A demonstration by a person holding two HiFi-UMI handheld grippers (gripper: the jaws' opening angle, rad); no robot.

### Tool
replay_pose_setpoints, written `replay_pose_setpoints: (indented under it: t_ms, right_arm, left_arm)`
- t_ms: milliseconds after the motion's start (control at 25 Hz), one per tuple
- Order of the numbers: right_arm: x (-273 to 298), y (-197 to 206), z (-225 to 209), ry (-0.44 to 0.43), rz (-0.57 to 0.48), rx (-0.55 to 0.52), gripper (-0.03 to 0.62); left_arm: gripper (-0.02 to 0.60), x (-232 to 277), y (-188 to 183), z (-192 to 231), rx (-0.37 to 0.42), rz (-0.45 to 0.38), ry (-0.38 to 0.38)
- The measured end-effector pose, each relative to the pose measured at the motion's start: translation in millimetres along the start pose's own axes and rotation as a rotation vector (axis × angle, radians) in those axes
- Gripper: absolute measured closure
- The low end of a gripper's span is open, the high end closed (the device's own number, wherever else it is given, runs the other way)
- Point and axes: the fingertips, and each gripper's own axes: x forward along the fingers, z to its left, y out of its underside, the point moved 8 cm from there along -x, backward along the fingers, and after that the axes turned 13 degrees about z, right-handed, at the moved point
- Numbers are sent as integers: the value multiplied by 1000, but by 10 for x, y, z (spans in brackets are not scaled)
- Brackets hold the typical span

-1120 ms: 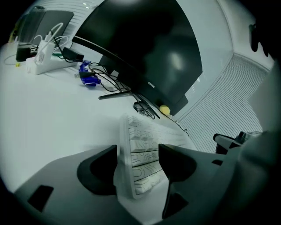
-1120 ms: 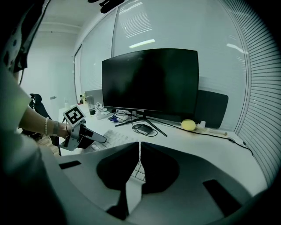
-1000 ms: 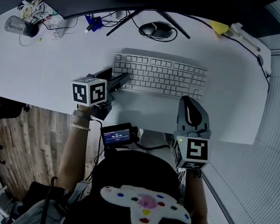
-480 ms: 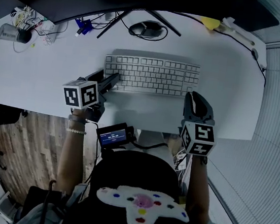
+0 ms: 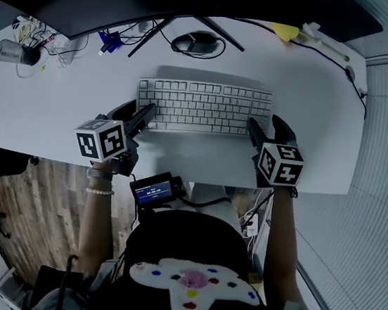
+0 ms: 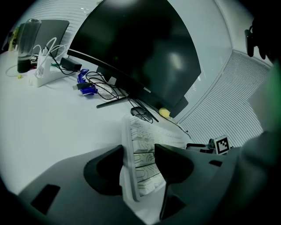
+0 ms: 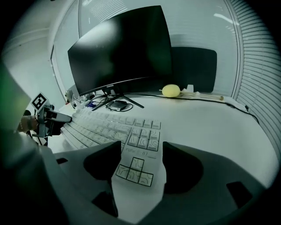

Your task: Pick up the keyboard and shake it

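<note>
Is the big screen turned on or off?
Off, it seems. The monitor is black all over in both gripper views, with only faint reflections on it and no picture.

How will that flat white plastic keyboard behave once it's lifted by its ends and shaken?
The flat white plastic keyboard looks like a rigid slab, so it probably won't sag. The left gripper pinches only its thin end and the right gripper straddles a corner, so it may pivot or slip.
</note>
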Motion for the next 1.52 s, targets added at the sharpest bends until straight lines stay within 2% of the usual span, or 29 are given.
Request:
replay_pose_setpoints:
  t_ms: [320, 840, 1280, 1520]
  right_arm:
    - [156, -16, -148, -127, 34, 70, 283]
    - [287, -54, -282, -342, 126, 128, 284]
    - [265, -48, -276, -326, 104, 160, 284]
    - [236, -7, -259, -318, 56, 174, 284]
  left_arm:
    - [342, -32, -21, -47, 11, 0, -21]
    - [344, 6, -10, -42, 21, 19, -59]
    - [344, 27, -7, -28, 25, 9, -63]
    - [347, 5, -46, -51, 66, -24, -72]
